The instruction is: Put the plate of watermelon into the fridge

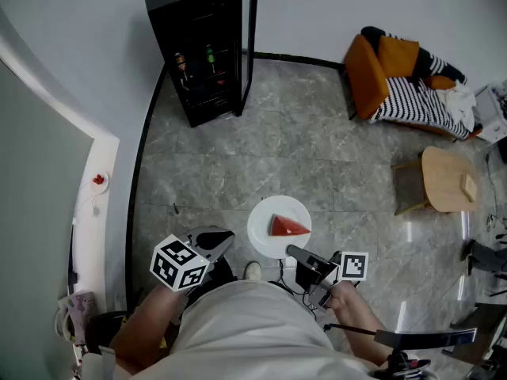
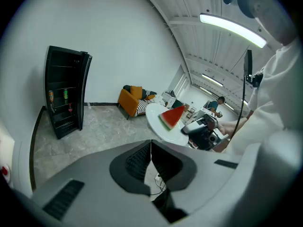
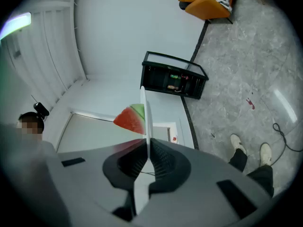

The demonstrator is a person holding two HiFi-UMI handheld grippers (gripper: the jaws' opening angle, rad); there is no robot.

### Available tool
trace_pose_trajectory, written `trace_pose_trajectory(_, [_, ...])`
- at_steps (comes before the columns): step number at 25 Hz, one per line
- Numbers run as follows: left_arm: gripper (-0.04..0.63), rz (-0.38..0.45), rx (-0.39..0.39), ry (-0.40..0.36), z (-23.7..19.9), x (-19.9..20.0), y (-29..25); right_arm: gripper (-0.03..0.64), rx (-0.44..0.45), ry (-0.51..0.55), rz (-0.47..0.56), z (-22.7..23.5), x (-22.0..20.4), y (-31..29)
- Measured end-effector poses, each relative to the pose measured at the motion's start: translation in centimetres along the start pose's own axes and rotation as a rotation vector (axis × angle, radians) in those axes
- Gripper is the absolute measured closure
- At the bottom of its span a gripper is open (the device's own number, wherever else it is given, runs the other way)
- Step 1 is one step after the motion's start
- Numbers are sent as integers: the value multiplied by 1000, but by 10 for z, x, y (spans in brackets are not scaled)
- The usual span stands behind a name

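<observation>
A white plate [image 1: 261,218] carries one red watermelon slice [image 1: 288,227] and is held out above the grey floor. My right gripper [image 1: 299,253] is shut on the plate's near rim. In the right gripper view the plate [image 3: 145,122] runs edge-on between the jaws, with the slice [image 3: 130,119] on its left face. My left gripper [image 1: 219,241] hangs left of the plate, shut and empty; its pads [image 2: 142,160] meet. From there the plate [image 2: 158,126] and slice [image 2: 172,116] show ahead to the right. The black fridge [image 1: 198,50] stands far ahead with its door [image 1: 250,30] open.
Bottles sit on the fridge shelves [image 2: 59,98]. An orange chair with a striped cushion [image 1: 400,81] and a round wooden table [image 1: 448,179] stand at the right. A white ledge [image 1: 95,188] runs along the left wall. My shoes [image 3: 239,143] and a cable [image 3: 284,136] are on the floor.
</observation>
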State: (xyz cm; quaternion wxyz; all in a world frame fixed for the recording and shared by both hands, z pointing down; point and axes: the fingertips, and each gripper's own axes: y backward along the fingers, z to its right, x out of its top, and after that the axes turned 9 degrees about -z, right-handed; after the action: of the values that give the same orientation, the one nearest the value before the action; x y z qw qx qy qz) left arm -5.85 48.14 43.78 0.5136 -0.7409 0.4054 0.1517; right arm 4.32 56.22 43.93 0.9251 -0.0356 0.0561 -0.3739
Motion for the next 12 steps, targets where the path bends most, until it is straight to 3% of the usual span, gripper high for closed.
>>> trace_pose_trajectory(7, [581,2,9,-7,18,0,-9,594,2,-2,-9,4,-2,15])
trace_pose_trajectory(12, [581,16,17,4,8,8,-3,594,-10,20,-35,7,13,4])
